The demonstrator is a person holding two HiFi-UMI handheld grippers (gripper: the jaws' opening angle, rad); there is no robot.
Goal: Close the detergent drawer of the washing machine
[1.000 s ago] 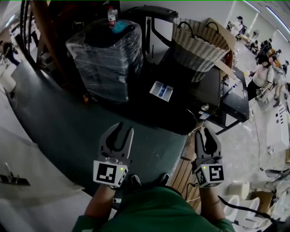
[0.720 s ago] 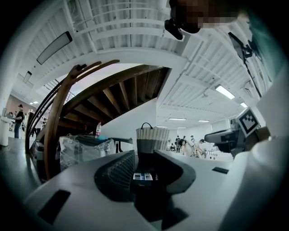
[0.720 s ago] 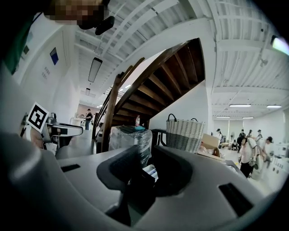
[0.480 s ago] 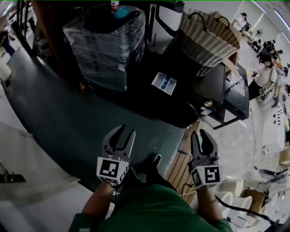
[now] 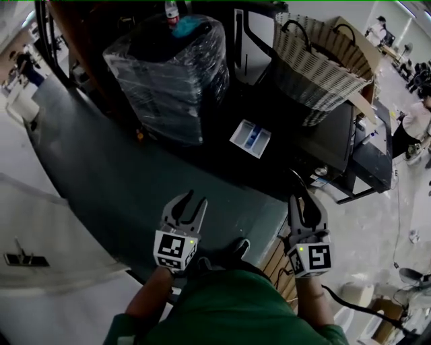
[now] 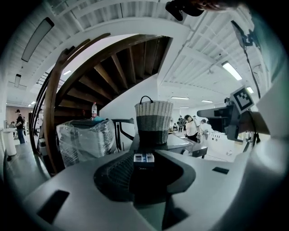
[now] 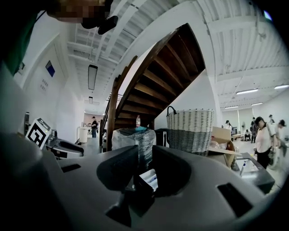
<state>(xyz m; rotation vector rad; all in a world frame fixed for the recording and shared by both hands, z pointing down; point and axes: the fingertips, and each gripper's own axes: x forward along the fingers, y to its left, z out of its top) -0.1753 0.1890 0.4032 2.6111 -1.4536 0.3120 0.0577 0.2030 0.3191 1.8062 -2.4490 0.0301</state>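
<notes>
The washing machine is dark, and its white detergent drawer stands pulled out of the front, with blue parts inside. Both grippers hang short of it, well apart from the drawer. My left gripper is open with nothing between its fingers; in the left gripper view the drawer shows straight ahead through the left gripper. My right gripper is held out to the right of the drawer, its jaws closing on nothing. In the right gripper view the drawer sits low between the jaws of the right gripper.
A wicker basket stands on the machine. Left of it is a plastic-wrapped stack with a bottle on top. A wooden staircase rises behind. A black low table is at right, wooden slats lie underfoot, and people stand far right.
Both grippers have come a little forward toward the machine, the left one sinking. The right jaws look slightly narrower. The drawer still sticks out as before.
</notes>
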